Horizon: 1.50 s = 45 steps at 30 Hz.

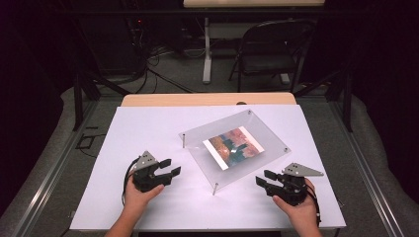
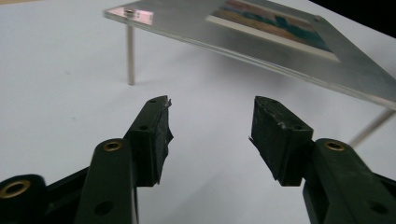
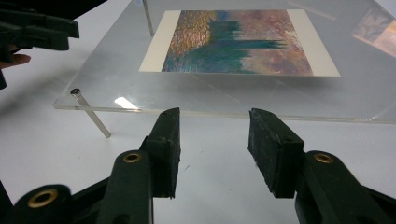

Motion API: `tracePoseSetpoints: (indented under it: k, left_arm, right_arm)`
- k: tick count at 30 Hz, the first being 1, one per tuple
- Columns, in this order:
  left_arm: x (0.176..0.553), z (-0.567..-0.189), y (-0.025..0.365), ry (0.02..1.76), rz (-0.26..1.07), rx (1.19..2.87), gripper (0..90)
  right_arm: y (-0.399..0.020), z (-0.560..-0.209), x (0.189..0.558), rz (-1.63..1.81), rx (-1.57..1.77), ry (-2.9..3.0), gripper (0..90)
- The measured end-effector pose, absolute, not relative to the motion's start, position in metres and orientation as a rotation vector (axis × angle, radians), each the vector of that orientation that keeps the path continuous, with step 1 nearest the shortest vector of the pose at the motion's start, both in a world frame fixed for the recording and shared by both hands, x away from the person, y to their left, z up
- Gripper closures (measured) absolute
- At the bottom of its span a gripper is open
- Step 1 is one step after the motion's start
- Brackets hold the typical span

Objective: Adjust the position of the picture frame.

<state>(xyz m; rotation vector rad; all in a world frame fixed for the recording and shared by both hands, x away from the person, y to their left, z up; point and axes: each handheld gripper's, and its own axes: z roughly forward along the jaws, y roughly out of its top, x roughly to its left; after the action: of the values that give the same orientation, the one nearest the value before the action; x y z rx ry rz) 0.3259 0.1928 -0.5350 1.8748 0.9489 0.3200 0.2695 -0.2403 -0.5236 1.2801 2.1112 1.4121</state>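
Now, acrylic frame (image 1: pixel 235 148) between left claw (image 1: pixel 169 166) and right claw (image 1: pixel 263 177), both apart, empty.

Both tongs, left (image 1: pixel 168 167) and right (image 1: pixel 263 178), flank the acrylic frame (image 1: pixel 236 146), gaping.

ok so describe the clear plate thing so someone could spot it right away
On the white table sheet, right of centre, stands a clear acrylic panel raised on thin metal legs. It alone is see-through, with a colourful painted print lying flat in its middle.

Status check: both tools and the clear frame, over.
Left tool open, empty. Right tool open, empty. Clear frame with picture stands on pins between them, untouched. Nothing in the way.
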Motion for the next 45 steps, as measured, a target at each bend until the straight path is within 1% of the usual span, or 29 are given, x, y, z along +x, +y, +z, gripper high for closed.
tracePoseSetpoints:
  k: [2,6,7,9,11,12,17,23,31,38,43,45]
  left_arm:
    - [0.340,-0.536,0.199,0.991,0.332,1.861,49.0]
    - [0.360,-0.543,0.200,1.011,0.365,1.901,52.0]
    - [0.360,-0.543,0.200,1.011,0.365,1.901,53.2]
    - [0.374,-0.547,0.195,0.989,0.396,1.933,54.9]
    - [0.379,-0.548,0.193,0.989,0.402,1.946,55.7]
    - [0.388,-0.548,0.188,0.988,0.410,1.938,56.3]
    - [0.407,-0.550,0.177,0.988,0.425,1.941,58.1]
    - [0.419,-0.557,0.165,0.979,0.443,1.996,60.8]
    - [0.429,-0.562,0.155,0.989,0.426,2.008,62.3]
    - [0.436,-0.563,0.150,0.979,0.414,2.014,71.2]
    - [0.440,-0.563,0.147,0.994,0.432,2.033,76.2]
    - [0.441,-0.563,0.147,1.008,0.432,2.037,80.3]
  right_arm:
    - [-0.240,-0.523,0.268,1.406,1.282,2.119,53.6]
    - [-0.241,-0.522,0.266,1.411,1.281,2.107,53.6]
    - [-0.241,-0.522,0.266,1.411,1.281,2.107,53.6]
    - [-0.243,-0.522,0.265,1.410,1.288,2.101,53.9]
    - [-0.244,-0.522,0.263,1.416,1.294,2.094,54.1]
    - [-0.244,-0.522,0.263,1.416,1.297,2.093,54.2]
    - [-0.247,-0.523,0.259,1.415,1.310,2.086,54.7]
    - [-0.248,-0.522,0.254,1.422,1.307,2.080,54.9]
    - [-0.248,-0.523,0.248,1.411,1.316,2.077,55.9]
    - [-0.253,-0.523,0.241,1.403,1.329,2.059,56.8]
    - [-0.257,-0.522,0.236,1.392,1.344,2.045,56.9]
    - [-0.258,-0.522,0.234,1.387,1.344,2.041,57.0]
